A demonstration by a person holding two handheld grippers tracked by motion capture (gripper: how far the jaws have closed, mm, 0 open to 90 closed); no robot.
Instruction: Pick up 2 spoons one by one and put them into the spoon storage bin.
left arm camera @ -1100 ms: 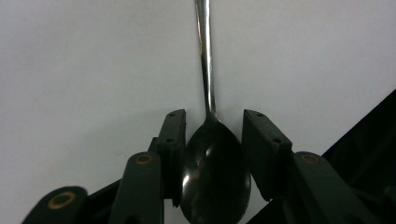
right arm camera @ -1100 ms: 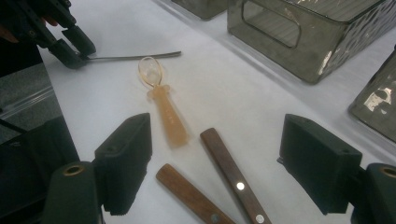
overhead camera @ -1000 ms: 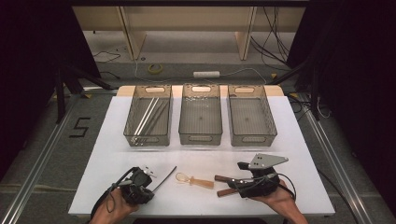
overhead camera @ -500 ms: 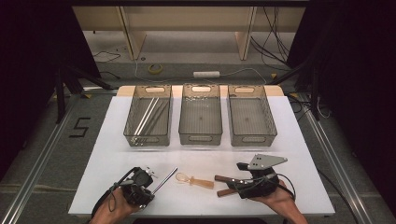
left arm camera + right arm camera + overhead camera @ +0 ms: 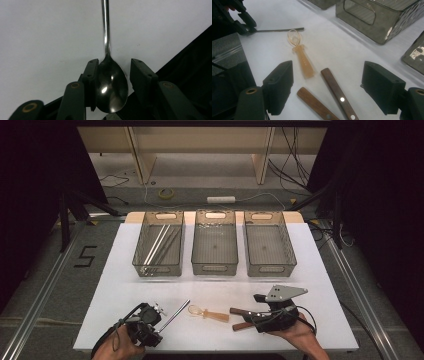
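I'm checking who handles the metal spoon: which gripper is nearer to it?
Left. The left gripper has the metal spoon bowl between its jaws, which have just been opening. The right gripper lies across the table, beyond the clear spoon.

Shiny silver spoon — white table, translucent amber scoop — brown wooden handles, smoky-grey bins

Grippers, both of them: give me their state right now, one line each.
Left gripper: jaws have just been opening; metal spoon lies between them, right pad clear of it.
Right gripper: open, holding nothing, above two wooden handles.
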